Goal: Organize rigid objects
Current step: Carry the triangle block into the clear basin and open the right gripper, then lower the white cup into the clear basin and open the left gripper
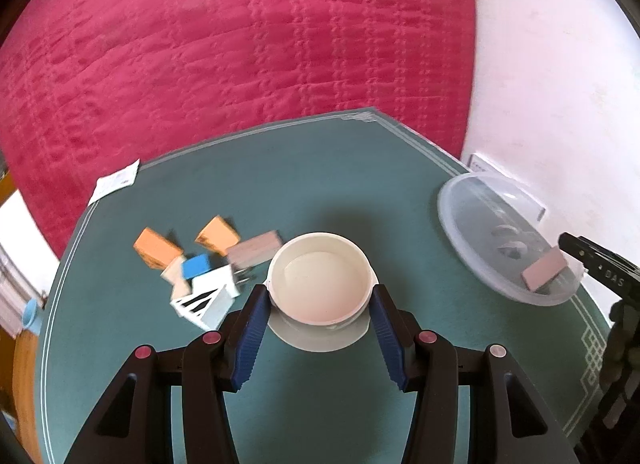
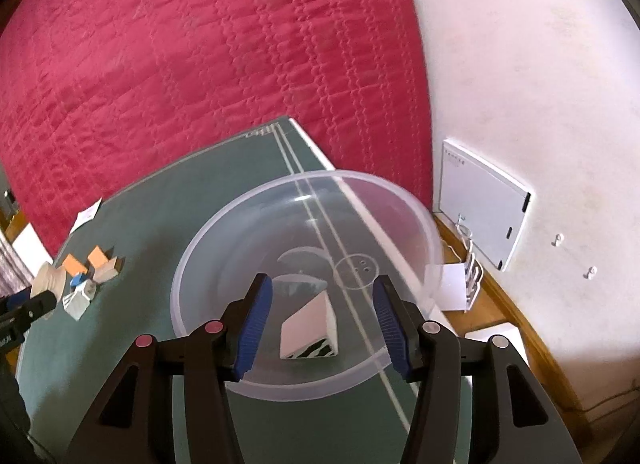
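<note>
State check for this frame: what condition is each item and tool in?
White tub: gripped by left tool, looks empty.
Clear bowl: upright, one box inside.
Box: loose in bowl.
Right tool: open over bowl.
Box pile: jumbled on table.

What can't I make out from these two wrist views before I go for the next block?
- Pile of blocks: motion-blurred in the left view, tiny in the right; count and prints unclear.
- Left gripper around the white bowl: whether the jaws press its wall is unclear.
- Block in the clear bowl: underside hidden.
- Paper slip: text too small.
</note>
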Demonstrator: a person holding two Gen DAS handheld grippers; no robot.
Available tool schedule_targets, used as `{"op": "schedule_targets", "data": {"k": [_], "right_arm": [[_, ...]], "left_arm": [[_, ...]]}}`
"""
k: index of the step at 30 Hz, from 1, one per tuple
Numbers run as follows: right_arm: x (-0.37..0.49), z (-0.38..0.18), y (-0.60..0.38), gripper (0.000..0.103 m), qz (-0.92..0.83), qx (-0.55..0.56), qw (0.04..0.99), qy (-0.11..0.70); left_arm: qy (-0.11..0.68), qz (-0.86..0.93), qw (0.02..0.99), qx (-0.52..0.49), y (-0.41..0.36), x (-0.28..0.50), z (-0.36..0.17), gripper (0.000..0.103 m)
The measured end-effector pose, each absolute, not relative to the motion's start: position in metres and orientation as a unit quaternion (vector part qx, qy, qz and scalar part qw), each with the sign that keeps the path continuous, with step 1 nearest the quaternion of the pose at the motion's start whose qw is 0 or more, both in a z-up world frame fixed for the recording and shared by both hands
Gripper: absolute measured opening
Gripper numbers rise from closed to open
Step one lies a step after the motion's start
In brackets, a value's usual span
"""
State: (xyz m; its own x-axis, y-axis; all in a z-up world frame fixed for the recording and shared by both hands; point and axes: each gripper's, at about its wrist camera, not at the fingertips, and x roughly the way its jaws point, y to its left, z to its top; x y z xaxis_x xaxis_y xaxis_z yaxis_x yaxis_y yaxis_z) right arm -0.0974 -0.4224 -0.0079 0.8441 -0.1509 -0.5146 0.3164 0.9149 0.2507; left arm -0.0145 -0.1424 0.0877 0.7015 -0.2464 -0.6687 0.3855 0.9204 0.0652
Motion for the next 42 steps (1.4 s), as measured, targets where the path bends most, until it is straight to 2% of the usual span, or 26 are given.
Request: {"op": "schedule_targets", "data": {"k": [27,29,30,31,42], "right_arm": [[-0.118,0.002,-0.441,0.054,-0.171,0.210,0.942,0.201],[-0.119,0.001,-0.442,0.055,-0.172,0.213,0.941,0.201],[-0.119,0.001,-0.443,0.055,-0.173,0.213,0.940,0.201],[-0.119,0.001,-0.443,0.055,-0.174,0.214,0.940,0.201],[-0.116,-0.002,-0.440,0.055,-0.173,0.204,0.941,0.209]], "left_arm": [[0.345,-0.349,0.858,0.149,-0.287,-0.007,0.071,0.055],[0.348,-0.364,0.852,0.142,-0.289,-0.005,0.068,0.069],[0.346,-0.361,0.855,0.138,-0.288,-0.004,0.067,0.080],[0.338,-0.354,0.862,0.131,-0.285,-0.003,0.067,0.083],[0.346,-0.283,0.886,0.124,-0.254,0.011,0.059,0.086]]}}
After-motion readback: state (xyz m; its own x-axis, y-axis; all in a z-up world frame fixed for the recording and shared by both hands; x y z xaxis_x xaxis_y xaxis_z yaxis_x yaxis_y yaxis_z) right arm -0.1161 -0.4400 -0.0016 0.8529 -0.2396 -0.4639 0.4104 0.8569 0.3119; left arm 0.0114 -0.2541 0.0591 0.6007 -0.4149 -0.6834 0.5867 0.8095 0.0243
